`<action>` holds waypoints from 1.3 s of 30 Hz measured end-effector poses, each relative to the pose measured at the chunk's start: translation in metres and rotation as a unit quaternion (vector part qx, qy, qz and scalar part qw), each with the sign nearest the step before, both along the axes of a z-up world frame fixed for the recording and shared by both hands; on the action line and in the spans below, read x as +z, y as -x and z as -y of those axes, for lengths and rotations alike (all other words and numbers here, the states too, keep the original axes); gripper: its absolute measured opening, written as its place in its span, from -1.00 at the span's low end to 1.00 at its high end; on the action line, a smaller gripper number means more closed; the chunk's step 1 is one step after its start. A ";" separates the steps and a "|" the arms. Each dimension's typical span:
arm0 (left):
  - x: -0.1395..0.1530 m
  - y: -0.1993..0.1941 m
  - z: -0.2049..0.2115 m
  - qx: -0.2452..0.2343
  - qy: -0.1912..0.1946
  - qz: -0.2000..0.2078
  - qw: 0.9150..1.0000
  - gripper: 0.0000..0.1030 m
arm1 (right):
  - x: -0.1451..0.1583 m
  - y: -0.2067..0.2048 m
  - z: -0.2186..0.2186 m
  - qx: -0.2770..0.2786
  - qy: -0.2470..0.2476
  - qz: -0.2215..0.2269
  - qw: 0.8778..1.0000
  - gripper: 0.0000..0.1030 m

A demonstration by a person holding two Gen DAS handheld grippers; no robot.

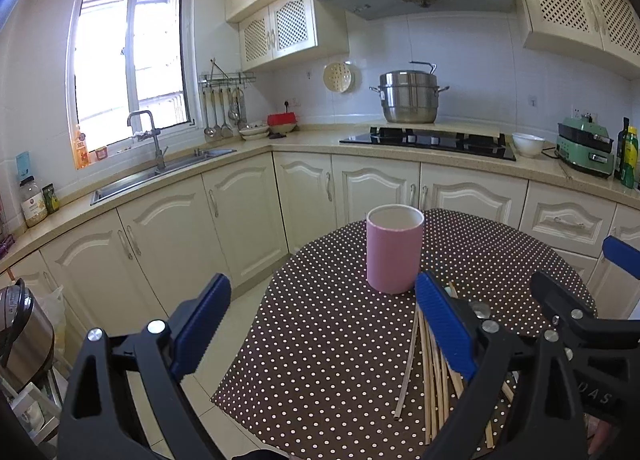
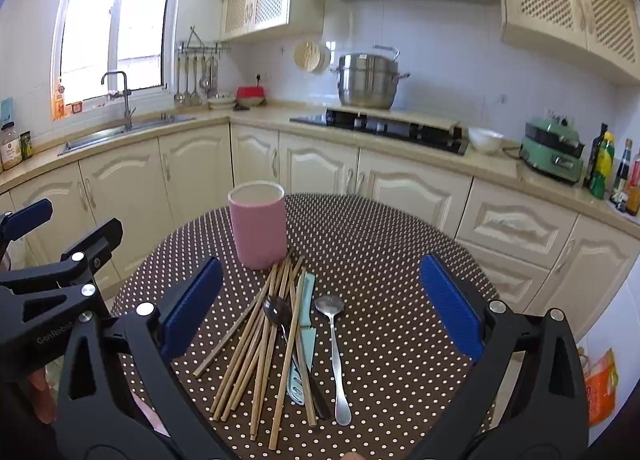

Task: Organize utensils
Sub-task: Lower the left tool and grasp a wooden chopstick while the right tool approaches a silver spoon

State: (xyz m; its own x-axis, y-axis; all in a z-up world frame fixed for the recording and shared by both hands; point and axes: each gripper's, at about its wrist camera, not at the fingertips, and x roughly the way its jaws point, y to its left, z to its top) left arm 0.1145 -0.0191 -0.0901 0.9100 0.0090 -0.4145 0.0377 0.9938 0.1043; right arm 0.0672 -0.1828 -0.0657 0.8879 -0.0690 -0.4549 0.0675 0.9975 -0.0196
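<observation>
A pink cylindrical holder (image 2: 259, 223) stands upright and empty-looking on the round polka-dot table (image 2: 380, 260); the left wrist view shows the same holder (image 1: 394, 248). In front of it lies a heap of wooden chopsticks (image 2: 256, 348), a dark spoon (image 2: 277, 312), a light teal knife (image 2: 307, 324) and a silver spoon (image 2: 334, 340). My right gripper (image 2: 320, 308) hovers open above this pile, holding nothing. My left gripper (image 1: 324, 324) is open too, off the table's left side, with the chopsticks (image 1: 432, 372) by its right finger.
Cream cabinets run behind the table. On the counter sit a sink (image 1: 160, 172), a black hob (image 1: 428, 140) with a steel steamer pot (image 1: 408, 96), a white bowl (image 1: 527, 143) and a green appliance (image 1: 586, 148). An orange bag (image 2: 600, 388) hangs at right.
</observation>
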 end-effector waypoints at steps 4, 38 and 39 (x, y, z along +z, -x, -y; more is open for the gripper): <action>-0.021 -0.025 0.005 -0.014 0.002 -0.043 0.999 0.78 | -0.020 -0.021 0.009 0.002 -0.005 -0.035 0.999 0.88; -0.141 -0.145 0.066 -0.167 -0.027 -0.295 0.940 -0.85 | -0.115 -0.111 0.078 0.077 -0.092 -0.255 0.959 0.20; -0.140 -0.141 0.066 -0.166 -0.024 -0.295 0.941 -0.85 | -0.114 -0.113 0.074 0.085 -0.090 -0.260 0.958 0.18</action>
State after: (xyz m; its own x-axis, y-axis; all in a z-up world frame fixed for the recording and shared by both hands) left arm 0.2552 -0.0847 -0.2304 0.4782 -0.2035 -0.8543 0.4109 0.9116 0.0128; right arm 0.1806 -0.2567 -0.1799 0.5291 0.1769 -0.8299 -0.0683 0.9837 0.1662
